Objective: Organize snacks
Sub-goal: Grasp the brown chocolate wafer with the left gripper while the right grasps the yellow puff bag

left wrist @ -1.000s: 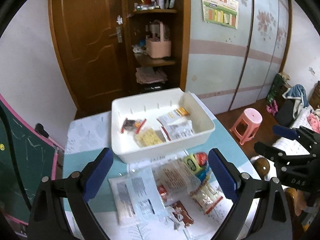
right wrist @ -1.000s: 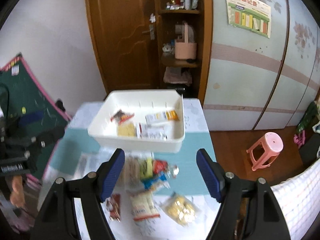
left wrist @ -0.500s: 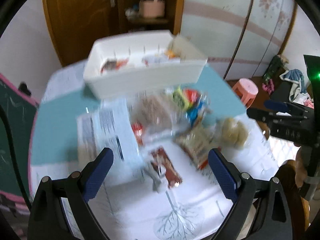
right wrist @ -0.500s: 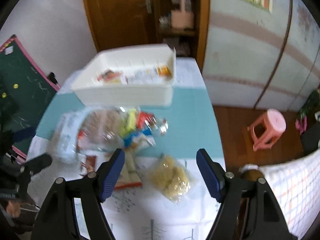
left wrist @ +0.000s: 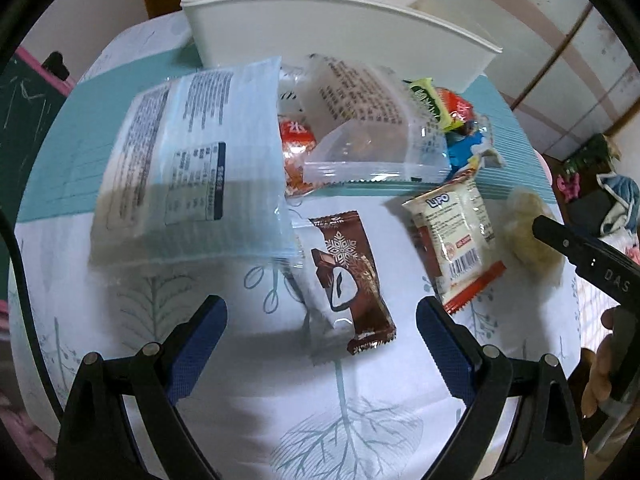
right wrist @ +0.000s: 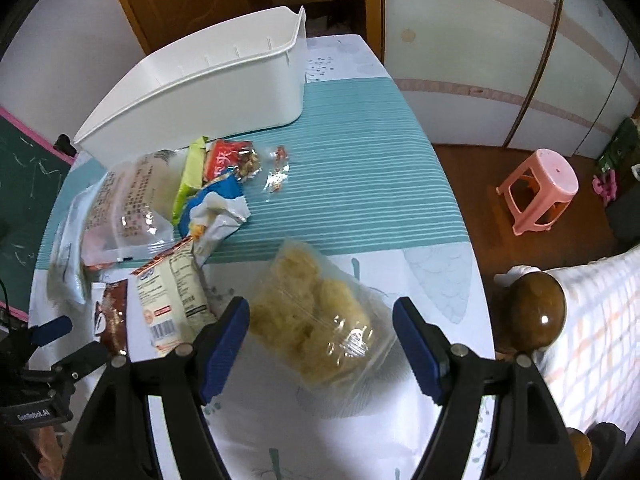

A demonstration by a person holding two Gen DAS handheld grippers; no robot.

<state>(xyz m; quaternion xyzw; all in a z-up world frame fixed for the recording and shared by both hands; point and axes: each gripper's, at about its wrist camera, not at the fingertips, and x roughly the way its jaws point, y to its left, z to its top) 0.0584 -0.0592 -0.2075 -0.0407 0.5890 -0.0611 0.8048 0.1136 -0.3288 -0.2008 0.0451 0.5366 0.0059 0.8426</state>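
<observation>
A white bin [left wrist: 320,28] stands at the far side of the table; it also shows in the right wrist view [right wrist: 208,92]. Loose snacks lie in front of it. My left gripper [left wrist: 322,344] is open, low over a brown chocolate packet [left wrist: 348,280] that lies between its fingers. A large pale-blue bag [left wrist: 188,168] lies to the left, a LiPO biscuit pack [left wrist: 456,236] to the right. My right gripper [right wrist: 322,344] is open, its fingers on either side of a clear bag of yellow puffs [right wrist: 316,320].
A clear bag with printed text [left wrist: 372,128], green, red and blue packets [right wrist: 216,176] crowd the middle. A pink stool [right wrist: 540,192] stands on the floor at right. A chalkboard [right wrist: 24,184] leans at left. A wooden bedpost knob [right wrist: 536,312] is close to the right.
Both grippers have dropped from high above the table to just over the snacks. The bin, once seen from above with packets inside, now shows only its side wall.
</observation>
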